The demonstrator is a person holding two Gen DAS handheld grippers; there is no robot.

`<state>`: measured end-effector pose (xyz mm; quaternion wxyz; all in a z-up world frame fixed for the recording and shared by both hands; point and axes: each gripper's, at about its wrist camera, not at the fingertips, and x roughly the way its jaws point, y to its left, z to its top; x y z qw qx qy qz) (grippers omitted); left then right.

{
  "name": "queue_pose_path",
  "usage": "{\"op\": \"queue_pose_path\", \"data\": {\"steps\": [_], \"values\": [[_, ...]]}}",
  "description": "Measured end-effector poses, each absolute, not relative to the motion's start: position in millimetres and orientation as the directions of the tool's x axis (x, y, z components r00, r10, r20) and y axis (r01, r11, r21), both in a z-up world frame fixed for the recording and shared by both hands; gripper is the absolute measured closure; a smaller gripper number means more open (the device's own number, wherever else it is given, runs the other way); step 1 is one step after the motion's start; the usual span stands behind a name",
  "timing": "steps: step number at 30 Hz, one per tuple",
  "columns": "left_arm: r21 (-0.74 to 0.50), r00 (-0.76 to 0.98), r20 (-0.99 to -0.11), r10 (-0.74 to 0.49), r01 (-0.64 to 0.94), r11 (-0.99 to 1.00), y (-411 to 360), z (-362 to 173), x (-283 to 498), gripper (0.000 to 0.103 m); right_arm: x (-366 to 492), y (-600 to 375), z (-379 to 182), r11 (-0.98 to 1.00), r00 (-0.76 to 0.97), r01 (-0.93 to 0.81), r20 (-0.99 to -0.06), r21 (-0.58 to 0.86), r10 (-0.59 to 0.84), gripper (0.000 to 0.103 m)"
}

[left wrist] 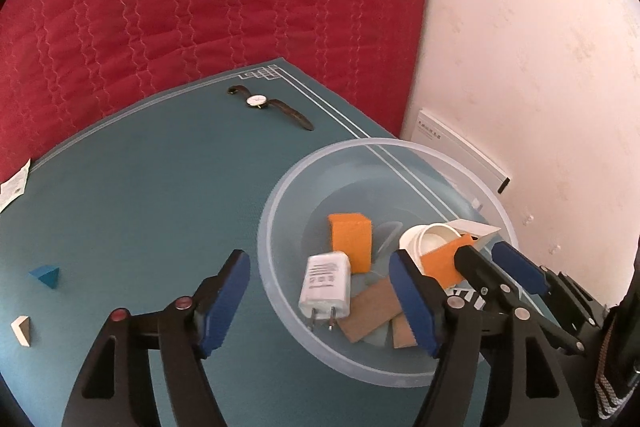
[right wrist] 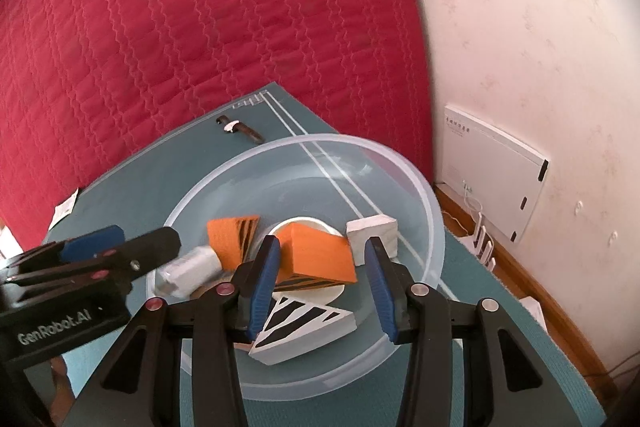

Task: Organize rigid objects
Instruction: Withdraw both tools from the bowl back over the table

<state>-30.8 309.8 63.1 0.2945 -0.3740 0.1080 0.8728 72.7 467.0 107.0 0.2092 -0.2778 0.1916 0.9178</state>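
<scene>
**Left gripper** (left wrist: 318, 263): fingers (left wrist: 224, 303) wide apart, nothing clamped. It hangs over the near rim of the bowl, one finger outside the wall and one inside.

**Right gripper** (right wrist: 322, 245): fingers partly apart, with no pad seen pressing on anything. It hovers over the middle of the bowl, above the orange wedge (right wrist: 316, 255).

**Bowl** (left wrist: 272, 227): clear plastic, standing at the right side of the mat. Contents:
- white plug charger (left wrist: 326, 283), lying prongs toward the camera, directly below the left fingers
- orange block (left wrist: 352, 243)
- cardboard pieces (left wrist: 372, 311)
- white cup (left wrist: 424, 239), under the orange wedge
- striped white triangle (right wrist: 304, 327)
- white block (right wrist: 374, 231), against the far wall of the bowl

**Items not yet collected**, all well apart from the bowl:
- blue triangular block (left wrist: 46, 275), at the left of the mat
- pale wooden block (left wrist: 22, 329), near the blue one
- wristwatch (left wrist: 268, 103), strap laid out, at the far corner

**Step in hand (judged):** a deposit into the bowl looks finished, with the charger the likeliest piece. Most of the sorting is done and three items remain.

**Next move (judged):** the left gripper is nearer the two blocks. It needs to clear the rim, swing left and close across the flat faces of one block. The watch is thin and calls for a low pinch at the case.

**Surface:** a teal mat (left wrist: 140, 187) with pale border lines and a paper tag (left wrist: 14, 183) at its left edge.

**Room:** a red quilted cover (left wrist: 180, 7) behind the mat, a pale wall (left wrist: 520, 47) to the right and a white panel (right wrist: 496, 163) leaning low against that wall.
</scene>
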Motion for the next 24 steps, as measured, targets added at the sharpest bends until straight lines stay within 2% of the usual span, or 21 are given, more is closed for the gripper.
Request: {"op": "queue_pose_path", "data": {"steps": [24], "values": [[0.024,-0.623,-0.707,0.334,-0.493,-0.869,259.7,56.2,-28.7,0.017,74.1,448.9,113.3,-0.869,-0.760,-0.464,-0.581,0.172,0.291,0.058]]}}
